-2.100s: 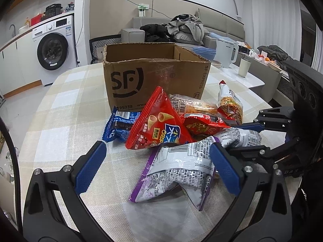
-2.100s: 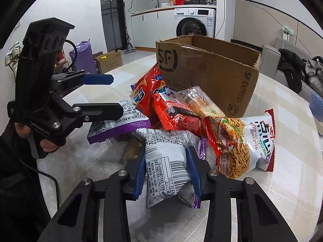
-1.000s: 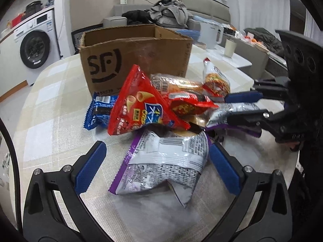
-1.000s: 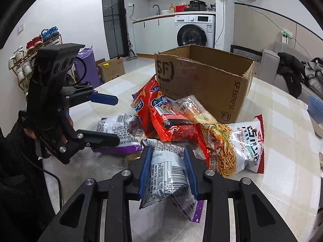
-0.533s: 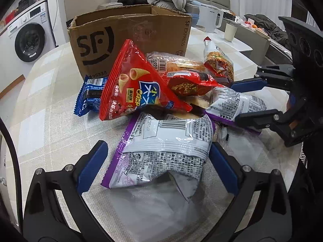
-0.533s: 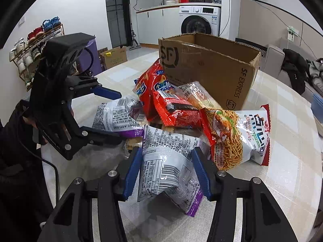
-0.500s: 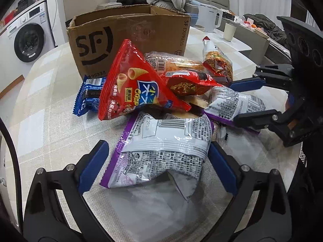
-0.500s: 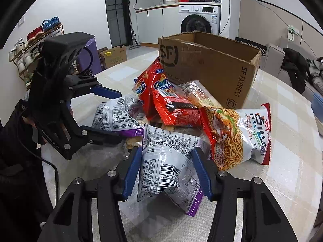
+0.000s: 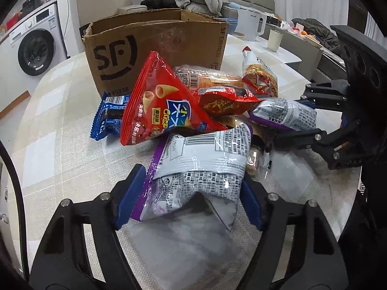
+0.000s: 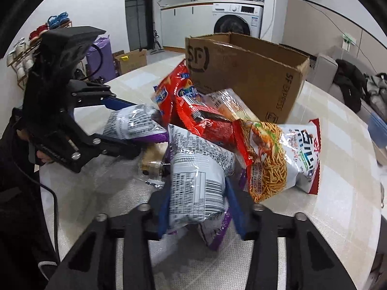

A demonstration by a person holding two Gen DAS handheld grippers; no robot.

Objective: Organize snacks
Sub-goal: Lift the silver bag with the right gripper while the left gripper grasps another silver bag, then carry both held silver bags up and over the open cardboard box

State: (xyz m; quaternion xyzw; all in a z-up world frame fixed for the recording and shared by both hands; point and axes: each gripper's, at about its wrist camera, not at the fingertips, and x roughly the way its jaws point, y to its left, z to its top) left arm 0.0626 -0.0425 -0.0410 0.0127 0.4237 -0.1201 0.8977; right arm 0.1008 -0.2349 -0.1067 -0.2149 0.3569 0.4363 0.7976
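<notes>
A pile of snack bags lies in front of an open SF cardboard box, which also shows in the right wrist view. My left gripper is shut on a silver and purple snack bag. My right gripper is shut on a second silver and purple bag, which also shows in the left wrist view. A red cone-snack bag, a blue wafer pack, a red bag and a noodle-snack bag lie in the pile.
The pale checked tabletop has bare room left of the pile. A white kettle and a cup stand on a low table behind. A washing machine is in the background.
My left gripper has closed on the silver and purple bag in front of it. My right gripper has tightened on its own bag and moved closer to the pile.
</notes>
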